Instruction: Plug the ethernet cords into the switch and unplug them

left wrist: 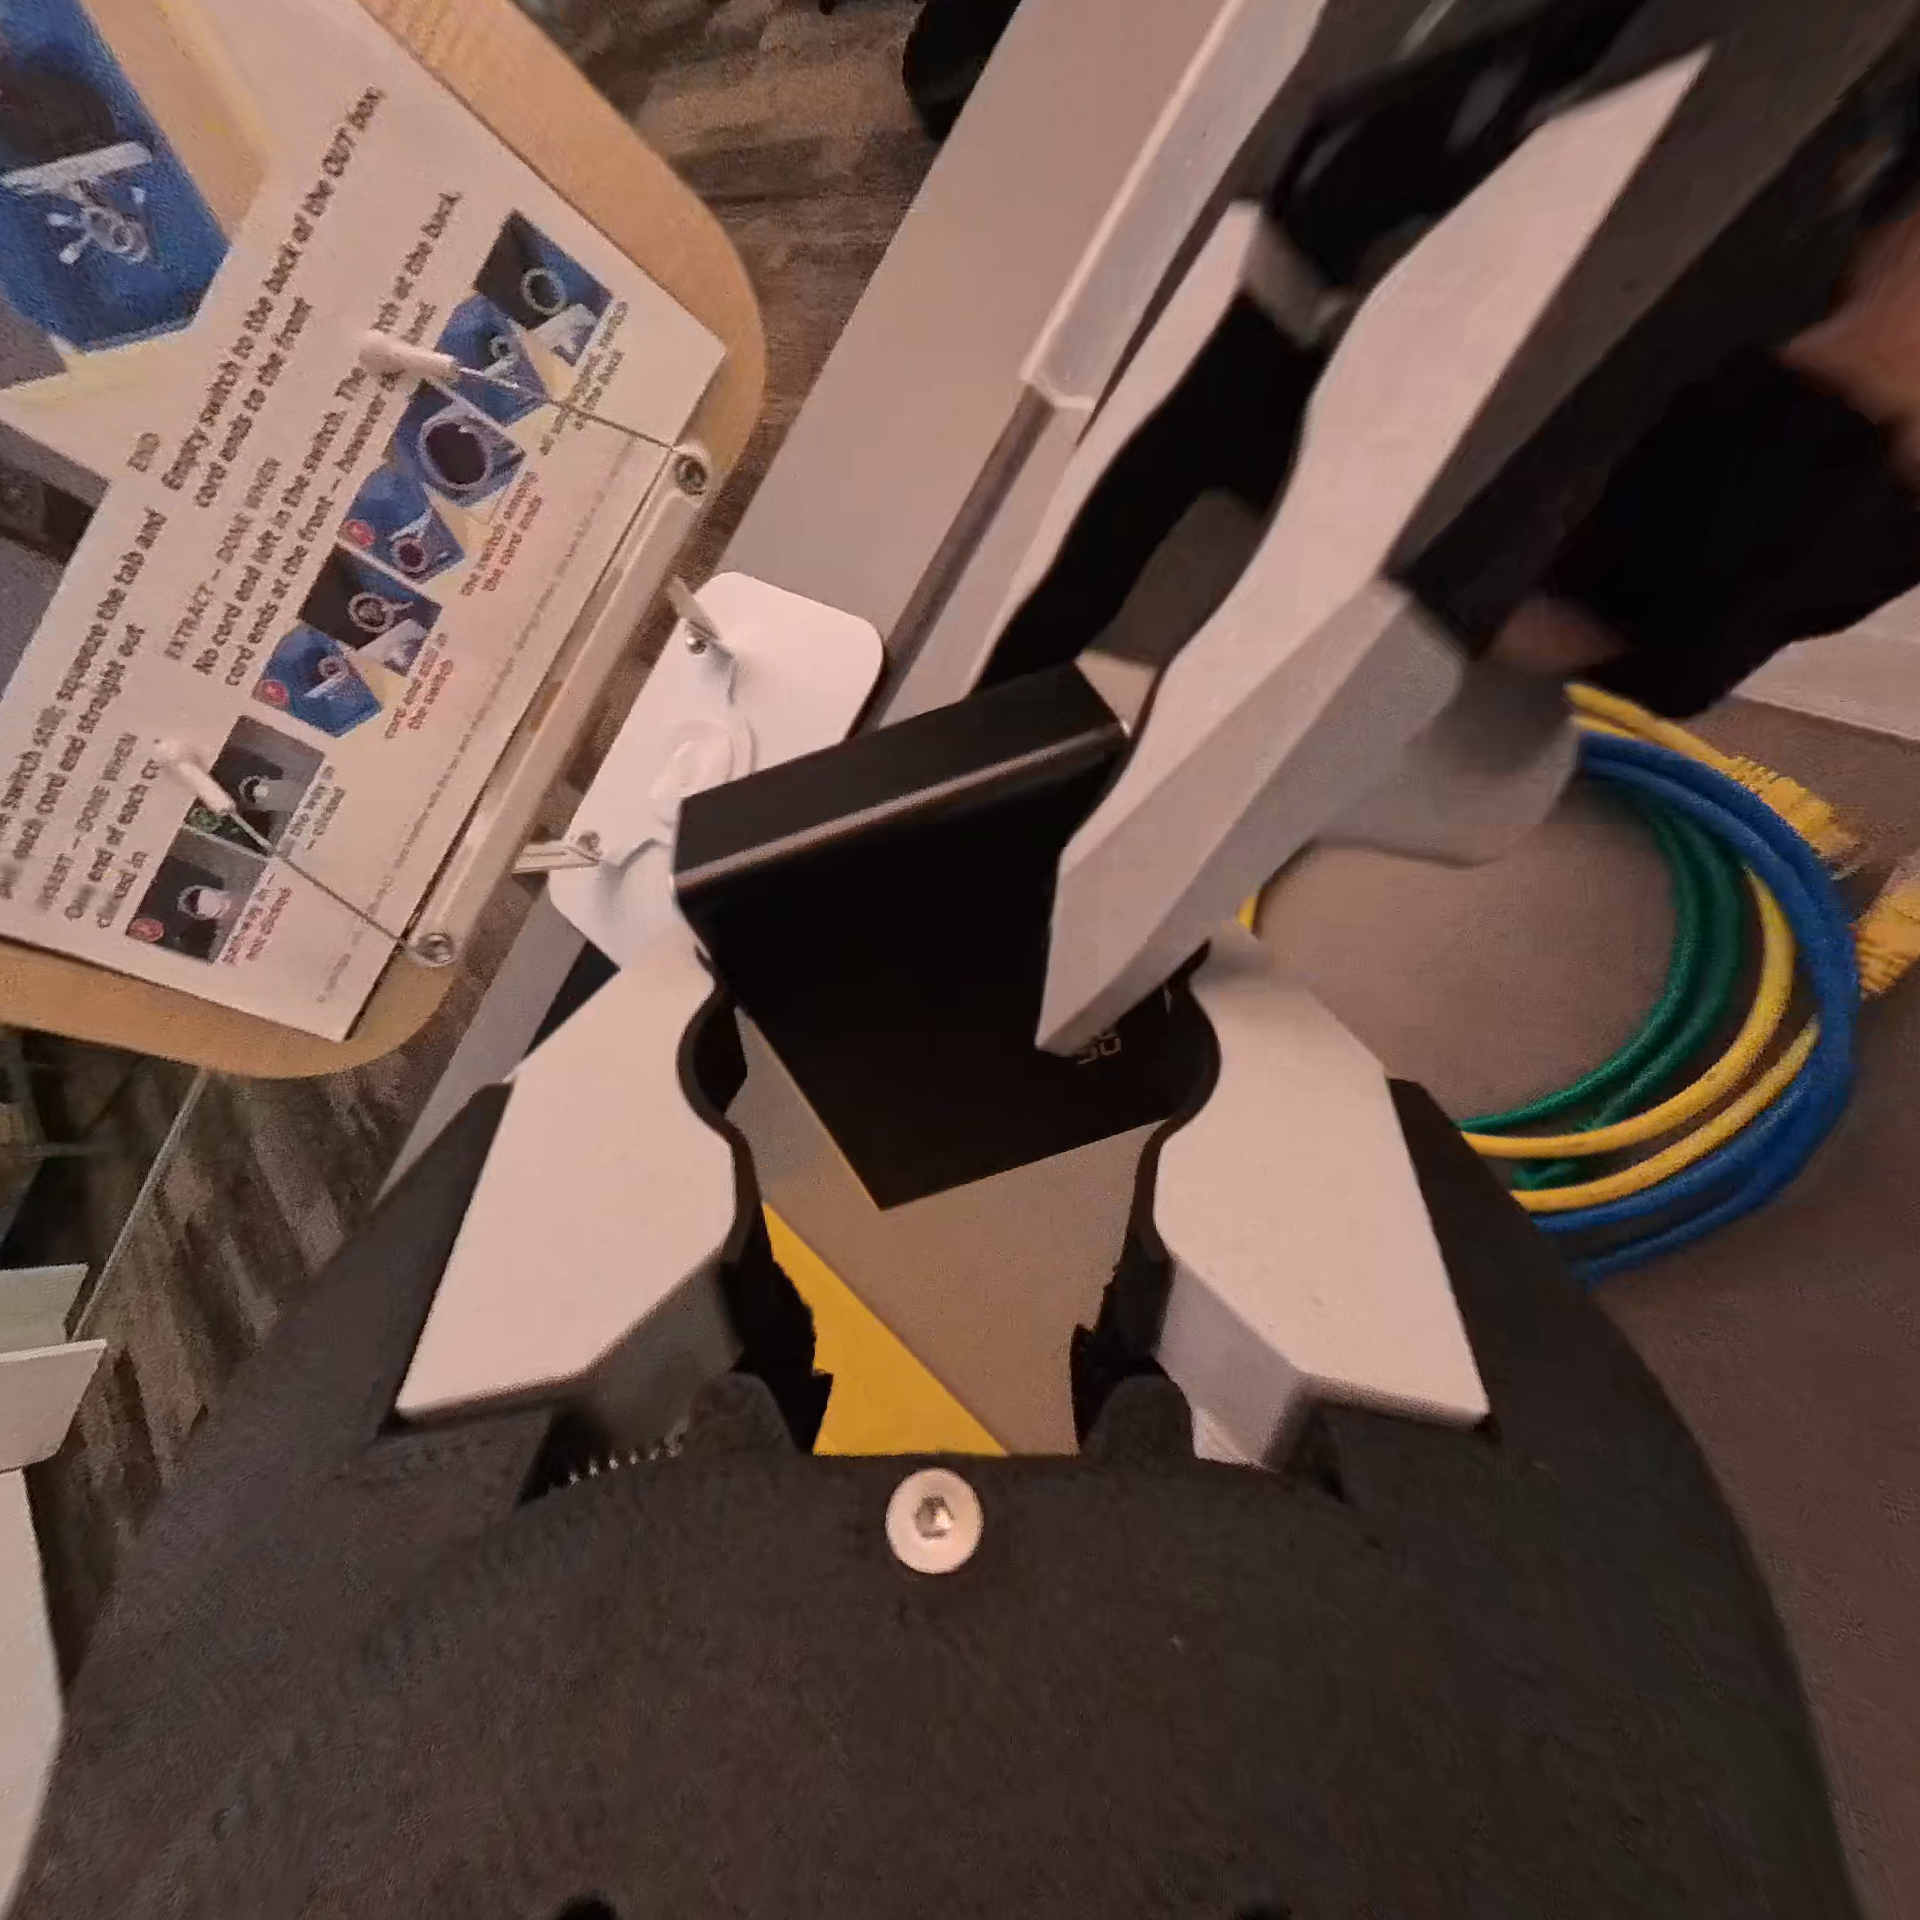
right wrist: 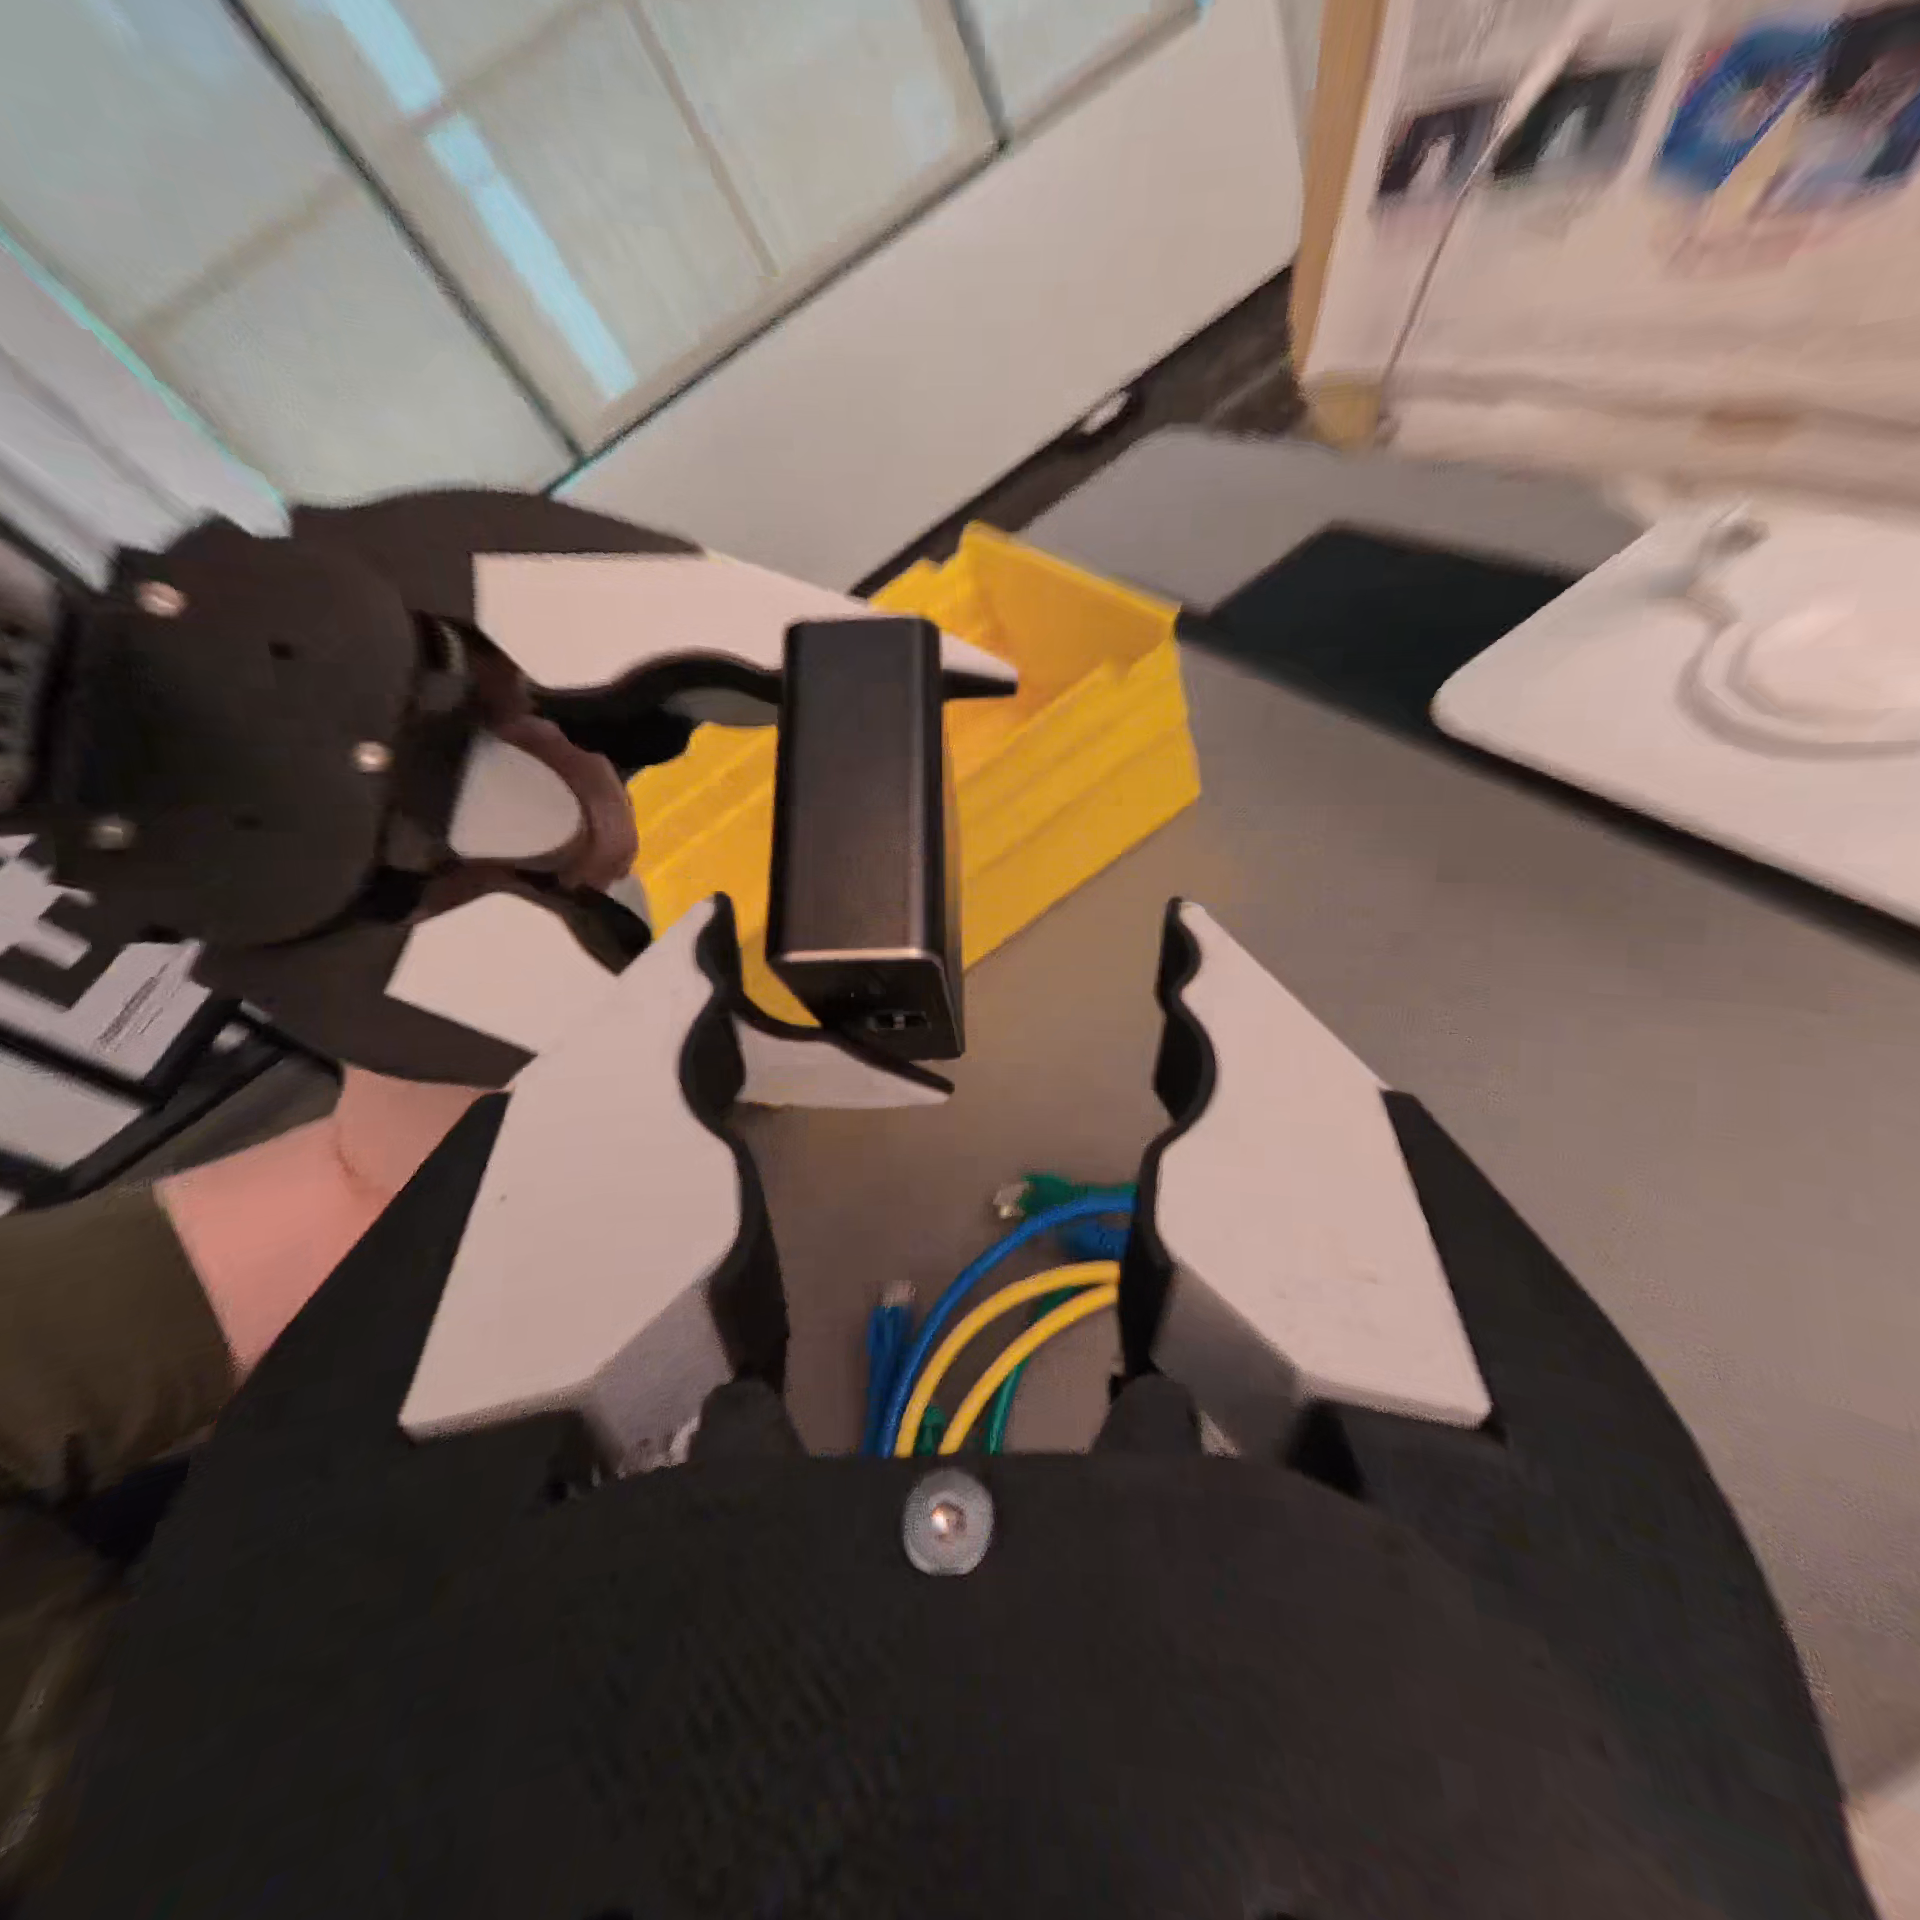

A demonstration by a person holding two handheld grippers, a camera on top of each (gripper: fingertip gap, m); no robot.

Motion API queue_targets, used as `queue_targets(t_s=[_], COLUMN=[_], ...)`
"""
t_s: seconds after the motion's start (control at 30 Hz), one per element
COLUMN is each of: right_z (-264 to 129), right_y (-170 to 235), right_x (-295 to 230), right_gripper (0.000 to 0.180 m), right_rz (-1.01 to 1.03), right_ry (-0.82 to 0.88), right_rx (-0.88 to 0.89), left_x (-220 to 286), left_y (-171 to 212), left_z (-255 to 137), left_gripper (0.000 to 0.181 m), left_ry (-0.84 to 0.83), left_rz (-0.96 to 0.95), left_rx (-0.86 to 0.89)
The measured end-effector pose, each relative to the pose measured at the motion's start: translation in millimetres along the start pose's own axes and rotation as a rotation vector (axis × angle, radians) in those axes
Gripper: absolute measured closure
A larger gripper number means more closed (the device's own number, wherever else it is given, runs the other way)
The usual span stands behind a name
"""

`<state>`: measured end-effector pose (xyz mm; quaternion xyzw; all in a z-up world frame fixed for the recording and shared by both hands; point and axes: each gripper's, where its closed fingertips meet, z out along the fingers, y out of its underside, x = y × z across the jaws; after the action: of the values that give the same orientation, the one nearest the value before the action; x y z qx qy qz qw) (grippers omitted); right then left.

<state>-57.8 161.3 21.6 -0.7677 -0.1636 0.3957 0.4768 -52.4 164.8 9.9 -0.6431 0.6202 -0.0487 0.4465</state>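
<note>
My left gripper [left wrist: 951, 997] is shut on the black ethernet switch [left wrist: 894, 935] and holds it above the grey table [left wrist: 1714, 1455]. In the right wrist view the switch [right wrist: 862, 790] stands on end, clamped by the left gripper's fingers [right wrist: 644, 613] at its top and bottom, with a port side facing me. My right gripper [right wrist: 945, 914] is open and empty just in front of the switch. One of its fingers [left wrist: 1247, 748] reaches over the switch in the left wrist view. Blue, yellow and green ethernet cords [left wrist: 1787, 987] lie coiled on the table, below my right gripper [right wrist: 966, 1320].
A yellow bin [right wrist: 1081, 727] sits on the table behind the switch. An instruction sheet on a wooden board [left wrist: 343, 582] stands at the table's far side. A white pad [right wrist: 1714, 727] and a black mat [right wrist: 1382, 592] lie beyond. A person's hand [right wrist: 312, 1195] holds the left gripper. The tips of both grippers are at nearly the same place.
</note>
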Motion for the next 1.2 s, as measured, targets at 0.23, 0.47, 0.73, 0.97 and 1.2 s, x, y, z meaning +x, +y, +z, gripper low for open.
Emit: queue_targets(t_s=[0.23,0.47,0.73,0.97,1.2], right_z=[2.3,-45.4,-69.4,-60.6,-61.0], right_y=[15.4,-32.8,-49.7,-60.2,-48.9], right_x=[-16.2,-63.8,-88.2,-44.6,25.8], right_gripper=[0.15,0.15,0.15,0.13,0.113], right_rz=[-0.175,-0.396,-0.274,-0.328,-0.142], right_ry=[-0.113,-0.335,-0.565,-0.276,-0.068], right_rx=[-0.126,0.172,0.318,0.358,0.228], left_x=[9.6,-8.1,53.3,15.2,-49.9], left_y=[2.7,-38.1,-55.0,-46.8,40.9], left_z=[-10.7,-70.0,-71.0,-46.5,12.0], left_gripper=[0.093,0.11,0.114,0.151,0.151], left_ry=[0.059,0.374,0.805,0.446,-0.083], left_rz=[0.082,-0.227,-0.26,-0.175,0.013], left_rx=[0.007,0.469,0.565,0.558,-0.004])
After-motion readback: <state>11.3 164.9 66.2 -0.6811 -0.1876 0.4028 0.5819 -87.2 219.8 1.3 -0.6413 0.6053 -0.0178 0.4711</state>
